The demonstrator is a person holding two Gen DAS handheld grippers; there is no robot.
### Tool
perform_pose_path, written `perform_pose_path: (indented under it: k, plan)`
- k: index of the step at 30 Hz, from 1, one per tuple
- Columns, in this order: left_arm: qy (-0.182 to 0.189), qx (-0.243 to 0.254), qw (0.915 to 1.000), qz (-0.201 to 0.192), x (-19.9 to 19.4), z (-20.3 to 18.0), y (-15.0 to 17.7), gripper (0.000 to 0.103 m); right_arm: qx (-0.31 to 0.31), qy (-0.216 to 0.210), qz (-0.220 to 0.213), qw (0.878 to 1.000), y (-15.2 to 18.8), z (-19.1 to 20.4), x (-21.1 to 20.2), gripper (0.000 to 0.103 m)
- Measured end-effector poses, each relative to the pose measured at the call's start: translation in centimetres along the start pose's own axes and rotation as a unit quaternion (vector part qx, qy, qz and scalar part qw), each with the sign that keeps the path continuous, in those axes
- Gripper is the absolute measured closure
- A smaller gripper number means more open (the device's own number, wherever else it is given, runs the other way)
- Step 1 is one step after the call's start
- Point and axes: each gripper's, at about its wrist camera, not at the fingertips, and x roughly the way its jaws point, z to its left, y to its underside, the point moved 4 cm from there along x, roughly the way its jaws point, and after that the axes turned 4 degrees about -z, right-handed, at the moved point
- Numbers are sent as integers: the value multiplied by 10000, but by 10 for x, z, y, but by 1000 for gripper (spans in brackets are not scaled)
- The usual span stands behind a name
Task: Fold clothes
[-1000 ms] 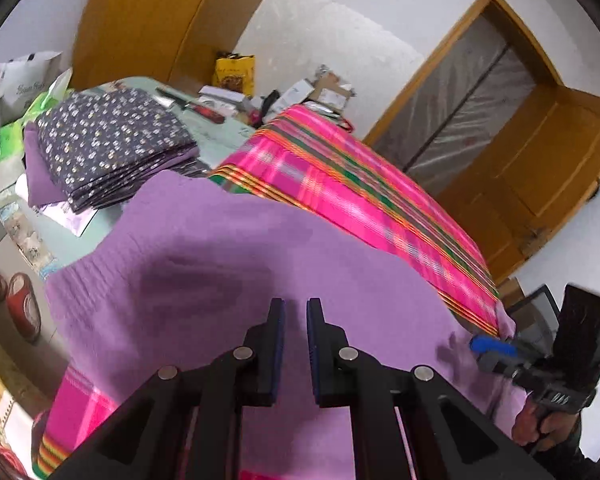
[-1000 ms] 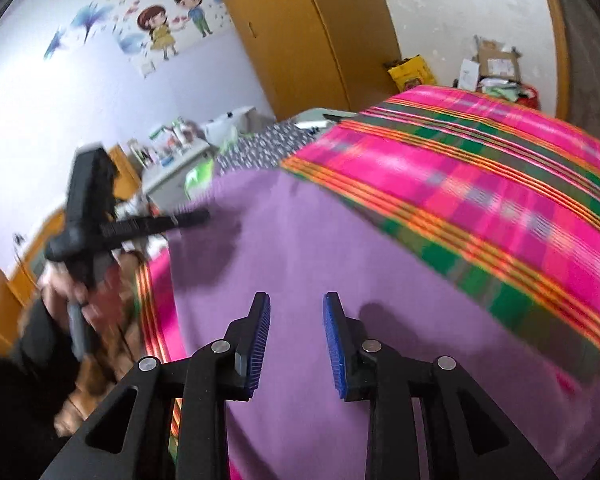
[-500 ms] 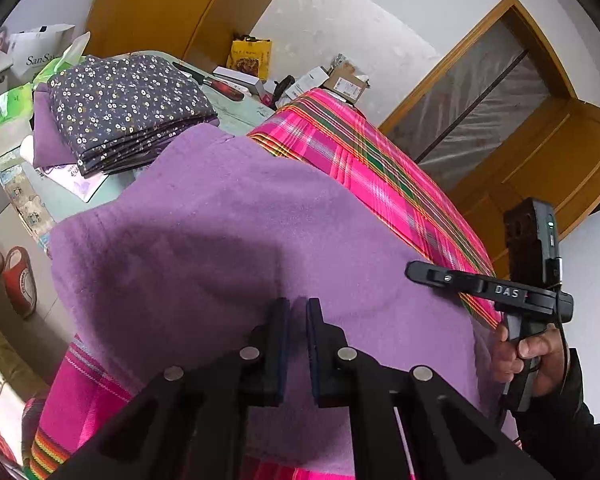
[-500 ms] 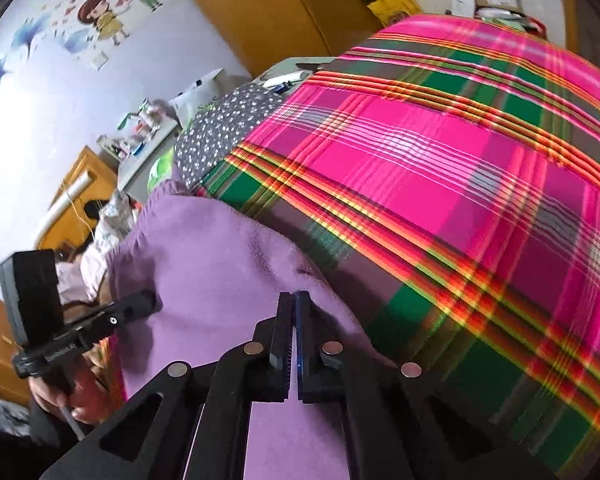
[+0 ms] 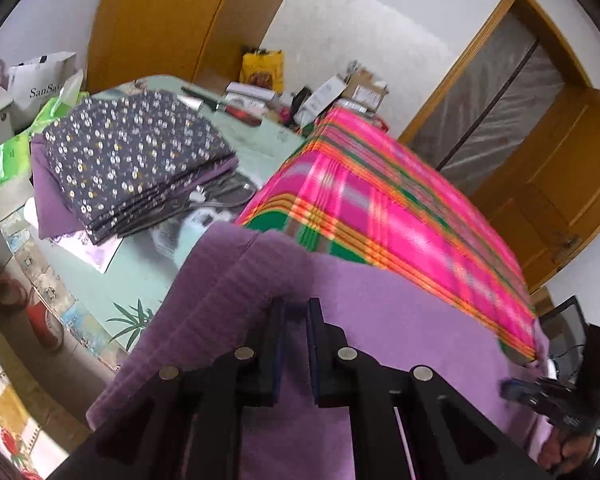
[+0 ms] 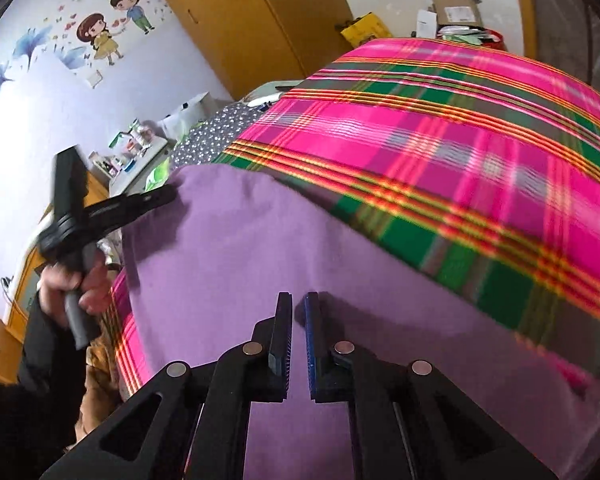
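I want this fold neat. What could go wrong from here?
The left gripper is closing on just a bunched edge of the purple cloth; it may slip out. The right gripper is opening with nothing clamped, so pulling one side could skew the fold across the plaid blanket.

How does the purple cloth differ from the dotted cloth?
The purple cloth is plain; the dotted cloth is dark with small white flowers. The purple cloth lies spread on the pink plaid blanket; the dotted cloth is folded into a neat stack on the green table. Both are fabric.
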Motion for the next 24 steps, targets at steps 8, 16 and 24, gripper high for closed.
perform_pose_path:
  k: [8,16,24]
  plan:
    - [-2,173,9998,-138,-23,-11,12,100,215,370,-359,9984,32,-19,-28,91]
    - [651,555,9962,156,-35,-59,64,100,417,497,-349,9973,64,-32,-46,76]
    - [1086,862,9888,557,-25,-107,98,100,823,1396,-1188,9796,67,-69,-123,76]
